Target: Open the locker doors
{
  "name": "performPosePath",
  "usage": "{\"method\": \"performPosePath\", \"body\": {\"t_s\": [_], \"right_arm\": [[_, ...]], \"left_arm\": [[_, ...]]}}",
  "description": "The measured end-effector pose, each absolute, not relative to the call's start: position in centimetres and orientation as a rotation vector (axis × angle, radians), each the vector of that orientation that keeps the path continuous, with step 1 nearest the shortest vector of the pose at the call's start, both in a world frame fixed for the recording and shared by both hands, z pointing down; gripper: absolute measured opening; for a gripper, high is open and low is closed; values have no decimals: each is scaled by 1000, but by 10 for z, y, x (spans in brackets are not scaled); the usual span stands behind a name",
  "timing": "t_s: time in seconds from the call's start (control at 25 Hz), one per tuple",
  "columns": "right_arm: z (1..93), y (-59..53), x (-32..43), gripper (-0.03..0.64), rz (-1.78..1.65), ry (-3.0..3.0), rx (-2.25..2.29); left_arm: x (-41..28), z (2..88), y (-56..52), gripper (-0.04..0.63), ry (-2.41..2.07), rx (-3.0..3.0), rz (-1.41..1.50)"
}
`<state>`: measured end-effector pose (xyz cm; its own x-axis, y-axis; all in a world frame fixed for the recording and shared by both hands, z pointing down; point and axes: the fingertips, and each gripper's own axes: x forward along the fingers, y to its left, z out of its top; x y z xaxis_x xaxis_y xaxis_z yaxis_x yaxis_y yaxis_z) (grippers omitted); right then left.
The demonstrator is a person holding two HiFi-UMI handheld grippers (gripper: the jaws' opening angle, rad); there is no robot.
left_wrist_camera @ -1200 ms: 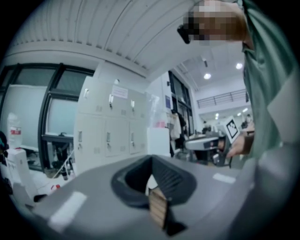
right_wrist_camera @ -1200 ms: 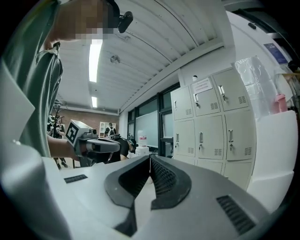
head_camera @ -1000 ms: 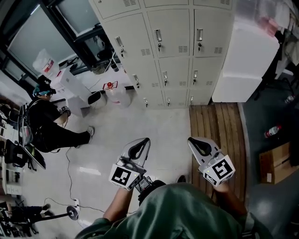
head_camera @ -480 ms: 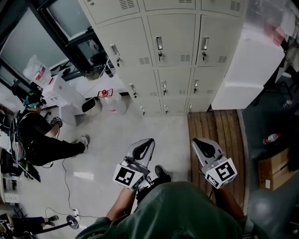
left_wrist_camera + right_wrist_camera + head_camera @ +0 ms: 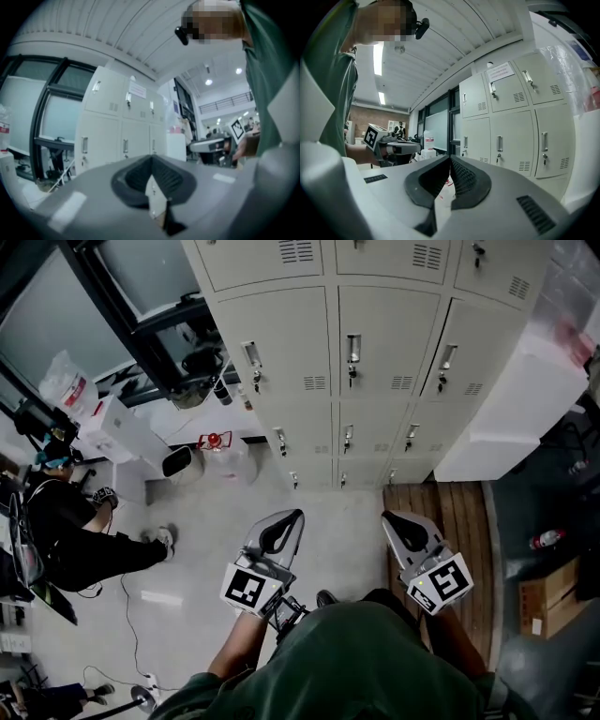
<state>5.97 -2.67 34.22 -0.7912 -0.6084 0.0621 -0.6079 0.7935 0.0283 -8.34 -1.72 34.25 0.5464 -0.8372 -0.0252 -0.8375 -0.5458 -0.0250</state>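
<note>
**A:** Where do the doors stand?

**B:** The bank of cream sheet-metal lockers (image 5: 375,324) rises straight ahead across the pale floor. Every door I can see is closed, each with a small chrome handle (image 5: 353,346) and a key lock beneath it. Both tools are held level, well apart from it.

**A:** And the jaws?

**B:** The grey left gripper (image 5: 281,526) has its ribbed pads pressed together with nothing between them. The grey right gripper (image 5: 398,526) is the same, tips touching and empty.

**A:** So what could go wrong?

**B:** I'd judge the first trouble is reaching a handle with the jaws closed. They would butt the door rather than take the pull, so they must spread beforehand. The handles look narrow and slick, so a shallow pinch may slip off as a door swings. A door may also be locked. I cannot tell from here, and a hard tug could rock the lockers.

**A:** Anything around them?

**B:** The brown wooden slat platform (image 5: 436,521) begins at the right foot of the lockers, and its edge is something to trip on. The tall white cabinet (image 5: 506,418) stands just beside the right-hand column, so a door swinging that way may strike it. A thin dark cable (image 5: 125,601) trails on the floor to the left, near a seated person (image 5: 66,531).
</note>
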Motion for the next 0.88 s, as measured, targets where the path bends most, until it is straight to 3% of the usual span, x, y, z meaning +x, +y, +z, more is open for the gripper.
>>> {"method": "performPosePath", "body": {"t_s": [0.44,0.88], "right_arm": [[345,-125,-20,6,-4,-2991,747],[337,-234,-84,6,-36,-3082,407]], "left_arm": [[-157,345,-92,2,1734,-2611,23],[-183,337,-189,2,1919,-2449,-27]]}}
